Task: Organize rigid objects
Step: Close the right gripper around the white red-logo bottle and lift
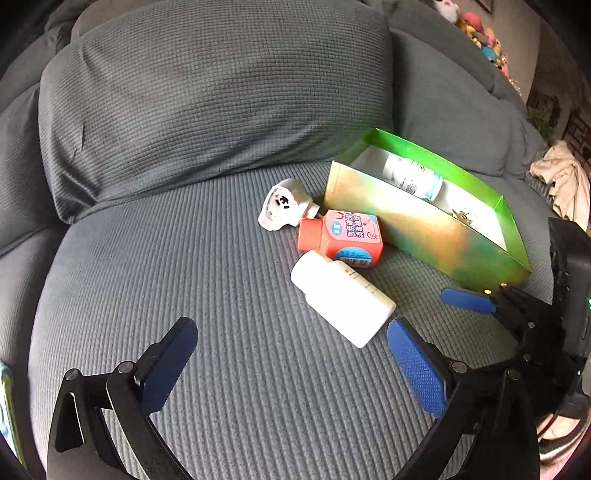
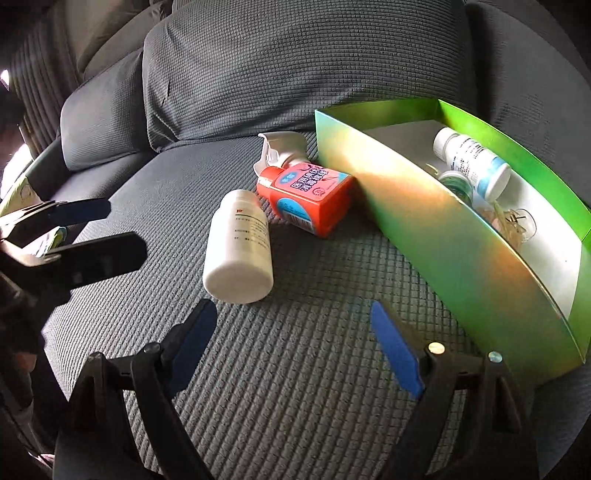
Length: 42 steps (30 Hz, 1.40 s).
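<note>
A white pill bottle (image 1: pixel 341 297) (image 2: pixel 238 247) lies on its side on the grey sofa seat. Behind it lies an orange spray bottle (image 1: pixel 341 236) (image 2: pixel 306 195) with a white trigger head (image 1: pixel 282 208), its base against a green cardboard box (image 1: pixel 424 229) (image 2: pixel 443 229). Inside the box lie a white bottle with a blue label (image 1: pixel 412 175) (image 2: pixel 472 162) and a small round jar (image 2: pixel 456 184). My left gripper (image 1: pixel 291 328) (image 2: pixel 127 229) is open, just short of the pill bottle. My right gripper (image 2: pixel 291 314) is open and empty, close to the bottle's base and left of the box.
A large grey back cushion (image 1: pixel 207 103) rises behind the objects. Plush toys (image 1: pixel 480 33) and a beige cloth (image 1: pixel 565 177) lie far right. A clear packet of small clips (image 2: pixel 513 221) sits in the box's near end. A light green item (image 2: pixel 22 188) shows at the left edge.
</note>
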Motion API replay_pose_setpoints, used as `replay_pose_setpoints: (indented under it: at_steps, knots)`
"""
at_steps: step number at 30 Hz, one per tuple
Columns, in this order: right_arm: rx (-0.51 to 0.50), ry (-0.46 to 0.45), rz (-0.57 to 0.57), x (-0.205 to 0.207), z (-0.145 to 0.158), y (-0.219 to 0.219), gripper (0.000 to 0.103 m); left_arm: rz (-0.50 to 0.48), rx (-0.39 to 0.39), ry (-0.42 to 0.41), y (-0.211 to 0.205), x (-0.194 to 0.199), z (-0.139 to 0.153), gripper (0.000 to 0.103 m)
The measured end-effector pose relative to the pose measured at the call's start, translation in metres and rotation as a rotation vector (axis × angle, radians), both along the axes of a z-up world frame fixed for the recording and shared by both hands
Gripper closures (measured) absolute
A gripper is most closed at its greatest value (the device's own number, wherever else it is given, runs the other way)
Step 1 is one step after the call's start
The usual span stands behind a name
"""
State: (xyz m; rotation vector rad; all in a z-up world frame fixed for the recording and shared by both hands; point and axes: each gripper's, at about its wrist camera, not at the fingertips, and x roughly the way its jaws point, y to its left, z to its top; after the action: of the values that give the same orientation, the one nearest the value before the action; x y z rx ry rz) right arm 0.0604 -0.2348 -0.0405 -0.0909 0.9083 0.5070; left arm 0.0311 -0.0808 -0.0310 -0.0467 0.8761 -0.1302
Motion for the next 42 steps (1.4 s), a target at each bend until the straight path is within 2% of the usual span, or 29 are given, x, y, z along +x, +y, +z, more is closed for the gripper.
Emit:
replay_pose_setpoints:
  at_steps: [18,19,20,21,22,26,27,29,30,31,33,42]
  knots:
    - [0.084,-0.01,0.021,0.007,0.002,-0.012,0.017,-0.028,0.015,0.007,-0.027,0.021,-0.001,0.001]
    - [0.084,-0.009,0.022,0.008,0.002,-0.013,0.017,-0.037,0.001,-0.011,-0.027,0.02,0.001,0.011]
    - [0.083,-0.009,0.019,0.008,0.001,-0.014,0.017,-0.048,-0.019,-0.035,-0.026,0.018,0.003,0.034]
    - [0.084,-0.011,0.019,0.007,0.001,-0.015,0.017,-0.07,-0.025,-0.039,-0.028,0.017,0.005,0.1]
    - [0.088,-0.013,0.021,0.007,0.002,-0.016,0.017,-0.068,-0.017,-0.026,-0.029,0.019,0.005,0.103]
    - [0.103,-0.02,0.018,0.006,0.004,-0.017,0.017,-0.04,-0.003,-0.034,-0.029,0.022,0.005,0.103]
    - [0.105,-0.023,0.019,0.006,0.005,-0.017,0.017,-0.034,0.008,-0.025,-0.03,0.023,0.004,0.097]
    - [0.105,-0.025,0.017,0.005,0.006,-0.017,0.017,-0.012,0.033,0.011,-0.031,0.027,0.001,0.053]
    - [0.104,-0.025,0.016,0.005,0.006,-0.017,0.017,-0.017,0.024,0.019,-0.03,0.027,0.001,0.015]
    - [0.104,-0.024,0.016,0.005,0.006,-0.016,0.017,-0.021,-0.007,0.001,-0.028,0.025,0.002,0.003]
    - [0.103,-0.023,0.022,0.005,0.006,-0.016,0.017,-0.016,-0.011,-0.032,-0.026,0.022,0.007,0.003]
    - [0.103,-0.026,0.036,0.004,0.007,-0.012,0.017,0.003,-0.011,0.003,-0.021,0.029,0.006,0.003]
